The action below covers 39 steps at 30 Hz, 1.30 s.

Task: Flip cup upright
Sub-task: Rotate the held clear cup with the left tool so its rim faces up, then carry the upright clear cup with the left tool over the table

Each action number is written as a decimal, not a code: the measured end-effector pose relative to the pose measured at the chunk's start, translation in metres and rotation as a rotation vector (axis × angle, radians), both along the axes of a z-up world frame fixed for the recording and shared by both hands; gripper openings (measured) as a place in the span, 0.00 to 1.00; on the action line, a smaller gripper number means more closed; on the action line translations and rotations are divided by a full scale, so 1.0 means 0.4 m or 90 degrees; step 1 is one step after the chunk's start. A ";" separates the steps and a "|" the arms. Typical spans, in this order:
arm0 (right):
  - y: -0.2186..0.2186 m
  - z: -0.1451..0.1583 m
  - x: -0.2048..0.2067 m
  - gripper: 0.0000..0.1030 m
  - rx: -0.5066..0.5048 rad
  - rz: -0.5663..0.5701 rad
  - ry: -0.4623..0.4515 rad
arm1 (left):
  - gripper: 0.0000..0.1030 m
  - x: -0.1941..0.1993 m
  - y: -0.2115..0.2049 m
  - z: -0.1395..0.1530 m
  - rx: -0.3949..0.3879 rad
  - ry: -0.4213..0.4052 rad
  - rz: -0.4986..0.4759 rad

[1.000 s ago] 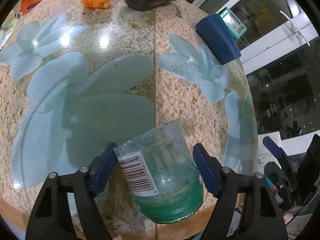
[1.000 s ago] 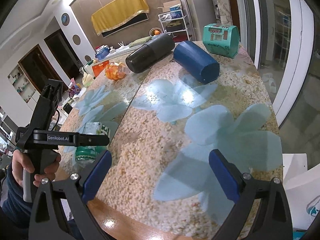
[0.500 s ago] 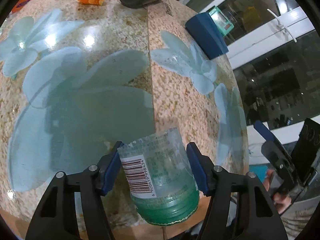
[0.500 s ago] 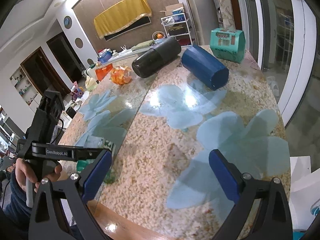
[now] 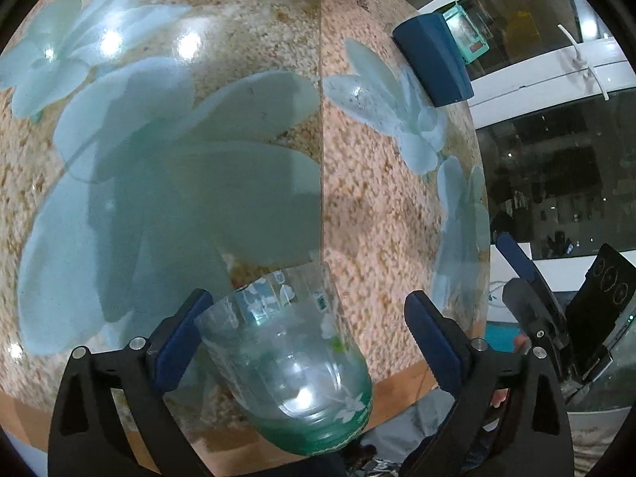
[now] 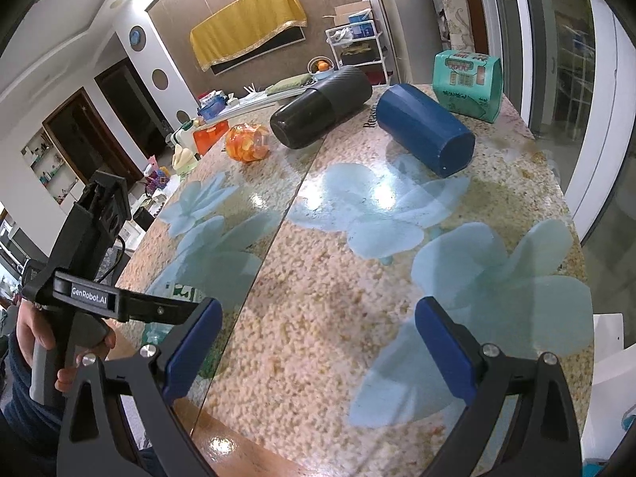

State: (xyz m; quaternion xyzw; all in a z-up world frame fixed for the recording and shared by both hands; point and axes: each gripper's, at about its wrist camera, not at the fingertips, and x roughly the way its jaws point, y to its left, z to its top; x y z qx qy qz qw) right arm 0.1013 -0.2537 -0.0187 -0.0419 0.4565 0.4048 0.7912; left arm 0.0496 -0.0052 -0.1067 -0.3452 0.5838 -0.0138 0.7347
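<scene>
A clear plastic cup [image 5: 292, 353] with a green band at its near end and flower prints lies tilted between my left gripper's [image 5: 306, 330] blue pads. The left pad touches it; the right pad [image 5: 431, 338] stands apart from it, so the jaws are open. In the right wrist view only a sliver of the cup [image 6: 181, 292] shows behind the left gripper's arm. My right gripper [image 6: 318, 348] is open and empty above the near part of the table [image 6: 318, 278].
A dark blue cup [image 6: 425, 135], a black cylinder [image 6: 318, 113] and an orange patterned jar [image 6: 246, 143] lie on their sides at the far end. A teal packet [image 6: 467, 79] stands at the far right corner. The table's wooden front edge [image 5: 401, 381] is just below the cup.
My left gripper was shut on the cup half a second ago and has opened. The cup has rolled, its barcode label turning out of sight. The right gripper has barely moved.
</scene>
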 end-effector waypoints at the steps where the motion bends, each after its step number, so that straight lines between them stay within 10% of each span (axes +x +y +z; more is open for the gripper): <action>1: 0.000 0.001 0.000 0.95 0.002 -0.001 -0.001 | 0.88 -0.003 -0.002 0.000 -0.004 0.005 -0.004; 3: -0.001 0.001 -0.002 0.95 0.005 -0.004 -0.002 | 0.65 -0.004 -0.006 0.002 0.016 0.017 -0.021; 24: -0.029 0.007 0.010 0.95 0.031 -0.032 -0.008 | 0.58 0.022 0.015 0.060 0.076 -0.152 -0.029; 39: -0.010 0.009 0.038 0.95 0.071 -0.051 -0.043 | 0.58 0.001 -0.055 0.184 0.368 -0.471 -0.042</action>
